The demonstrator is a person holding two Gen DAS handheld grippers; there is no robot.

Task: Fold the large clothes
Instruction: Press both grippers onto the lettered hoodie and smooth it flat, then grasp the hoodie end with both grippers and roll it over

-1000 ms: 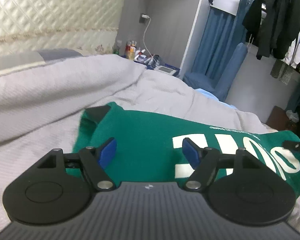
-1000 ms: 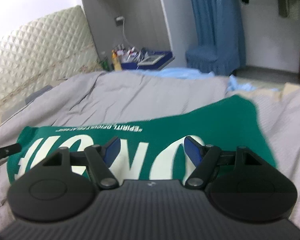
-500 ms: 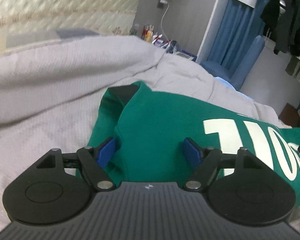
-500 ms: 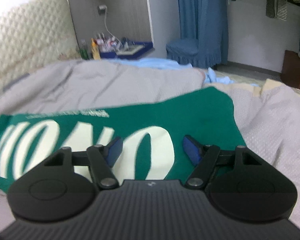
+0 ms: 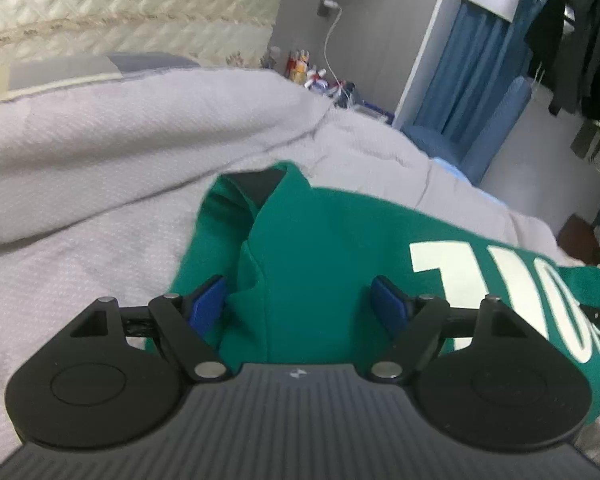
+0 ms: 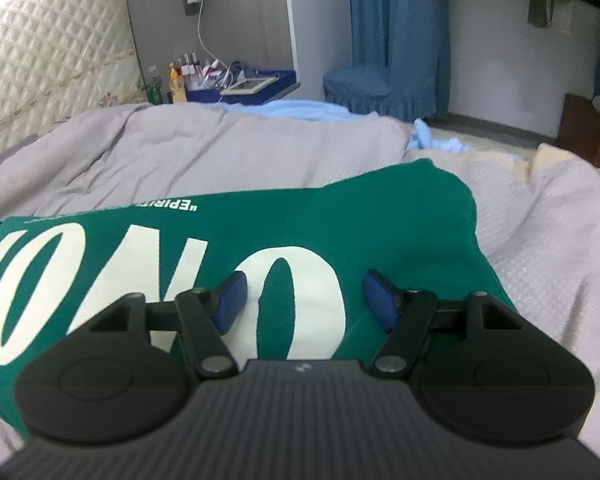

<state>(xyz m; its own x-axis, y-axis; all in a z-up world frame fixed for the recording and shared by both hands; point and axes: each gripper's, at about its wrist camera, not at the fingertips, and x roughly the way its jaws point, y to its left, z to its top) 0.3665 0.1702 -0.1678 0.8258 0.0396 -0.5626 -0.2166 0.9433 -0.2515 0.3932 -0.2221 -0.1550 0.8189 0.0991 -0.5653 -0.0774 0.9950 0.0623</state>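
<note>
A green garment (image 5: 328, 248) with large white lettering lies spread on a bed under a grey quilt (image 5: 100, 152), its long axis running sideways across both views, so each hand faces one end of it. The left tool (image 5: 300, 304) hangs just above the end with the dark collar (image 5: 256, 184); a raised fold of green cloth sits just inside its left pad, and the rest of that end stretches ahead and to the right of it. Its jaws are opening, with cloth below and between them but no pad pressing on it, so it is released. The right tool (image 6: 304, 296) sits over the opposite end, above the white "O" (image 6: 300, 304), with the garment's free edge off to its right and most of the cloth to its left; its jaws stand apart and grip nothing. Judging by this, each hand is equally near its own end, and the coming pinch depends on reaching the near edge just beneath each tool.
</note>
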